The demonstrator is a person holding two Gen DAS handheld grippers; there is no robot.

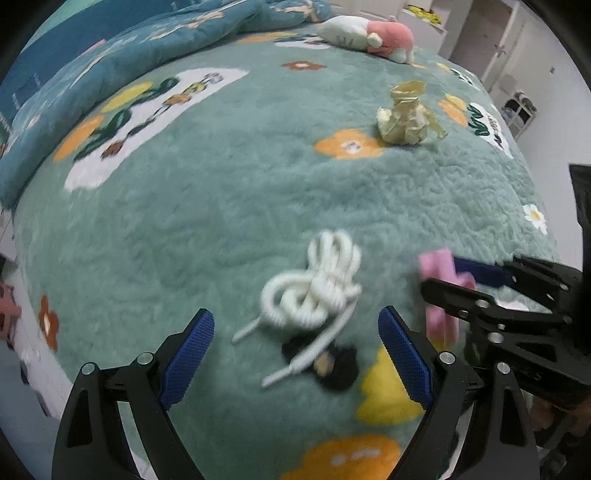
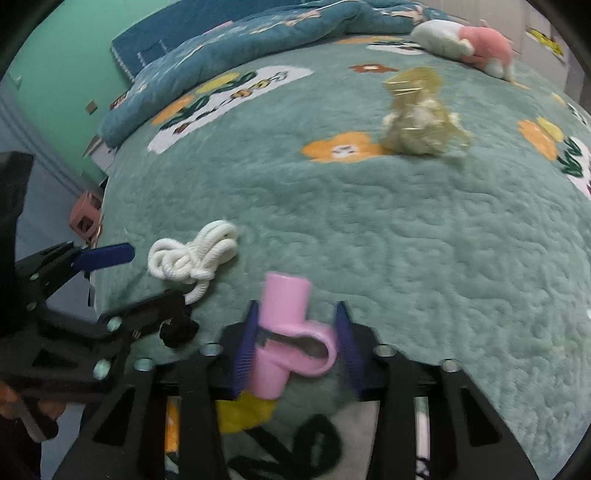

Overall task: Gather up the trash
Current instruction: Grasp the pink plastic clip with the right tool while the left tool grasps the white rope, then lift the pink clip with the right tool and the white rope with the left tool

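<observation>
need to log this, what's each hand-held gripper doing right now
left hand-held gripper: open, holding nothing, above the white cord.
right hand-held gripper: shut on the pink plastic piece.

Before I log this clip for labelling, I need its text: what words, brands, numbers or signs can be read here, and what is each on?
None can be read for certain.
Dark green lettering on a white patch of the blanket: too blurred and bent to read.
Dark shapes on the long white patch: a print, maybe lettering, unreadable.
Yellow patch with dark marks on the far white furniture: too small.
Pink clip, white rope, crumpled wrapper: no text shows.
</observation>
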